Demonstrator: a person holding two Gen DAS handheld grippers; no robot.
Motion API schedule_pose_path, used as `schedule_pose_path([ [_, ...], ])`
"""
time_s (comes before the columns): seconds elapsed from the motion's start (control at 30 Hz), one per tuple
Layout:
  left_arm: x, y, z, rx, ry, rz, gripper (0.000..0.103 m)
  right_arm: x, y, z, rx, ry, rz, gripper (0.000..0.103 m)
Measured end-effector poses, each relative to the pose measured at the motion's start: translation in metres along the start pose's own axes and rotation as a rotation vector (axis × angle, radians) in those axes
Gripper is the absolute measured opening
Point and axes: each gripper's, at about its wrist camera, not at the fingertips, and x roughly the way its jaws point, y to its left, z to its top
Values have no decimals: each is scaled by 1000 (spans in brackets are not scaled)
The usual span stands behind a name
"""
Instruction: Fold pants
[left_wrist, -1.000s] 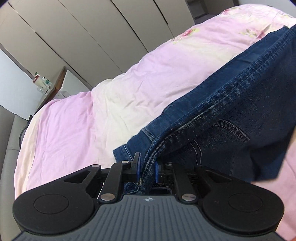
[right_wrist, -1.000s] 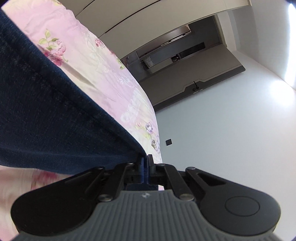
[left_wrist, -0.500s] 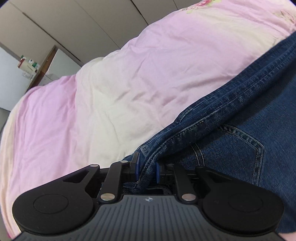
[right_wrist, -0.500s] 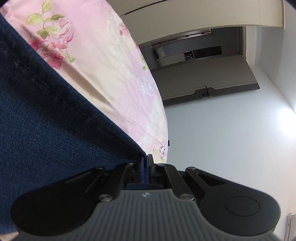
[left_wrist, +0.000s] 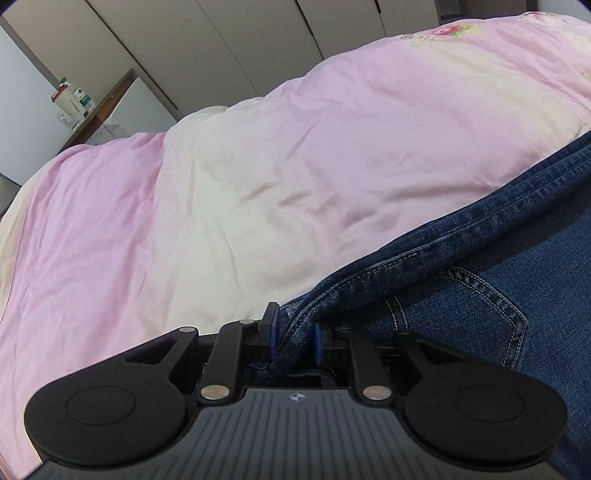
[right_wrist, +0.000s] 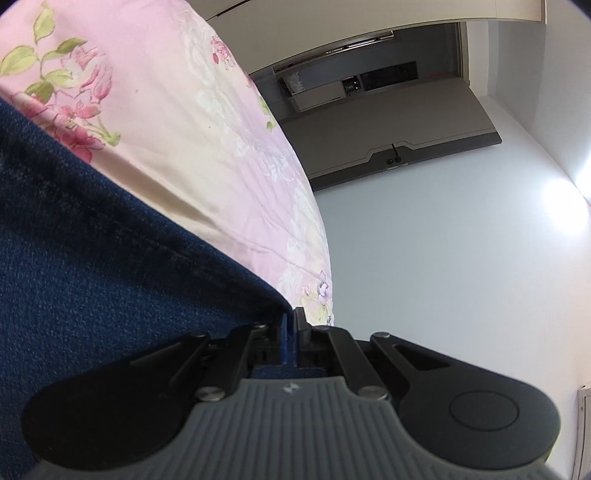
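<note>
A bed (left_wrist: 229, 206) with a pink and cream floral quilt fills most of both views, and the jeans (left_wrist: 491, 295) lie spread on it, one layer doubled over another along a stitched edge with a back pocket showing near the left gripper.

The right gripper (right_wrist: 291, 325) has its fingers pressed together on a corner of the jeans (right_wrist: 92, 266), the dark cloth running away to the left from the pinch over the flowered quilt.

The left gripper (left_wrist: 294, 334) sits low at the quilt with the thick seamed edge of the jeans between its blue fingers (left_wrist: 272, 328); the fingers are opening, and there looks to be a sliver of space on each side of the seam, so the cloth seems to be coming free rather than clamped.

The step in hand looks like laying the fold down and letting go. To do it well, the left side should finish opening before pulling back, drawing straight away along the seam so the stiff edge is not dragged out of line. The right side should keep its corner taut and level with the lower layer until it rests flat, then release the same way.
</note>
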Motion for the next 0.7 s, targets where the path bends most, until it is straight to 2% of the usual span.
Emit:
schedule_pose_path([
  [0.1, 0, -1, 3, 9, 22, 16, 30, 3, -3, 1, 27, 13, 25, 0],
  [0.13, -2, -2, 3, 28, 20, 28, 46, 3, -5, 2, 33, 12, 35, 0],
  [0.17, -7, -2, 4, 40, 2, 52, 79, 5, -11, 0, 45, 9, 44, 3],
  [0.2, -13, -1, 4, 39, -31, 69, 92, 3, -15, 0, 61, 0, 53, 10],
  [0.23, -19, 1, 6, 31, -46, 70, 97, 1, -18, -1, 76, -16, 64, 36],
  [0.27, -22, 4, 8, 18, -40, 63, 97, -3, -22, -1, 92, -31, 60, 56],
  [0.3, -27, 7, 9, 3, -41, 54, 97, -9, -25, -2, 105, -57, 65, 63],
  [0.4, -48, 16, 2, -39, -69, 32, 96, -33, -37, -3, 142, -111, 89, 63],
  [0.47, -66, 22, -12, -84, -91, -8, 96, -58, -46, -9, 216, -147, 161, 63],
  [0.57, -93, 28, -48, -137, -119, -55, 92, -101, -45, -33, 291, -222, 285, 63],
  [0.7, -121, 42, -106, -252, -144, -91, 86, -154, -29, -82, 342, -266, 424, 58],
])
